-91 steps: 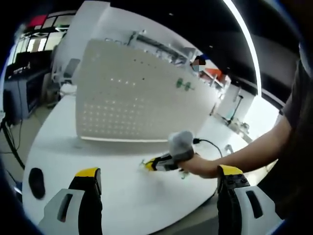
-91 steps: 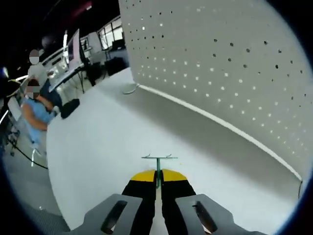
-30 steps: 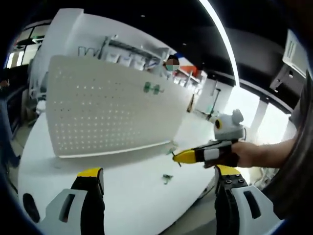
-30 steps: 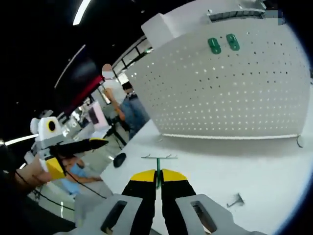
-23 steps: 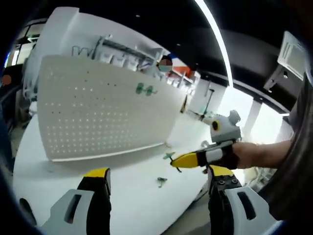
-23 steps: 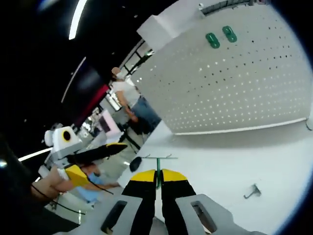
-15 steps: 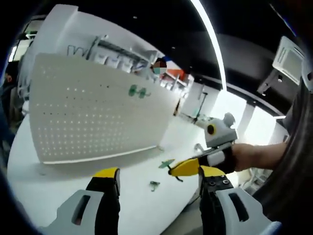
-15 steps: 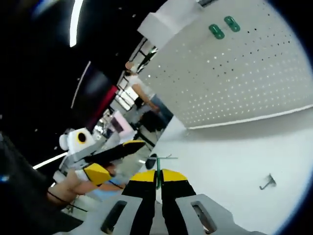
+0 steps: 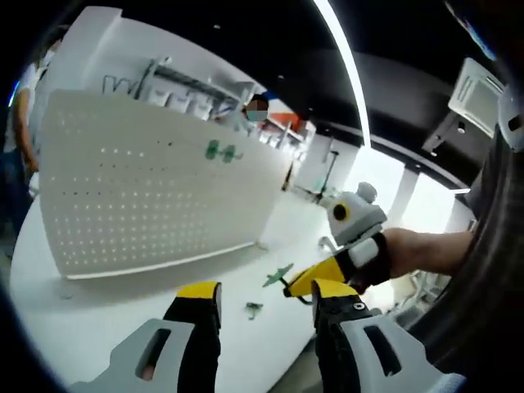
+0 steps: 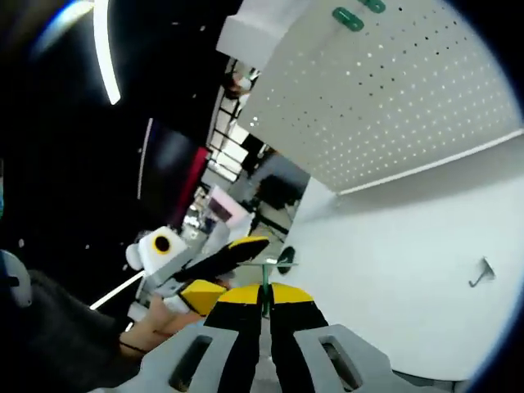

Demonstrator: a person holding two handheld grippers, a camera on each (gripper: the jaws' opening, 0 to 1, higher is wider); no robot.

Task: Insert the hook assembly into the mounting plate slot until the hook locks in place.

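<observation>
The white pegboard mounting plate [image 9: 139, 196] stands upright on the white table [image 9: 90, 315], with two green hooks [image 9: 219, 151] set high on it. In the left gripper view my left gripper [image 9: 266, 295] is open, its yellow-tipped jaws fairly close together with nothing between them. My right gripper [image 9: 291, 286] reaches in from the right, shut on a thin green hook assembly [image 9: 278, 274] just above those jaws. In the right gripper view my right gripper [image 10: 264, 296] pinches the hook assembly [image 10: 266, 274], and the left gripper [image 10: 237, 268] sits close on the left. The pegboard [image 10: 393, 98] is at upper right.
A second small hook piece [image 9: 254, 308] lies loose on the table [image 10: 393, 262], also seen as the small hook [image 10: 481, 270] at far right. A dark mouse-like object [image 10: 284, 260] rests near the far table edge. A person's hand [image 9: 417, 250] holds the right gripper.
My left gripper's jaws have narrowed their gap. The right gripper with the hook has come closer to the left gripper. Both cameras have swung, shifting the pegboard in each view.
</observation>
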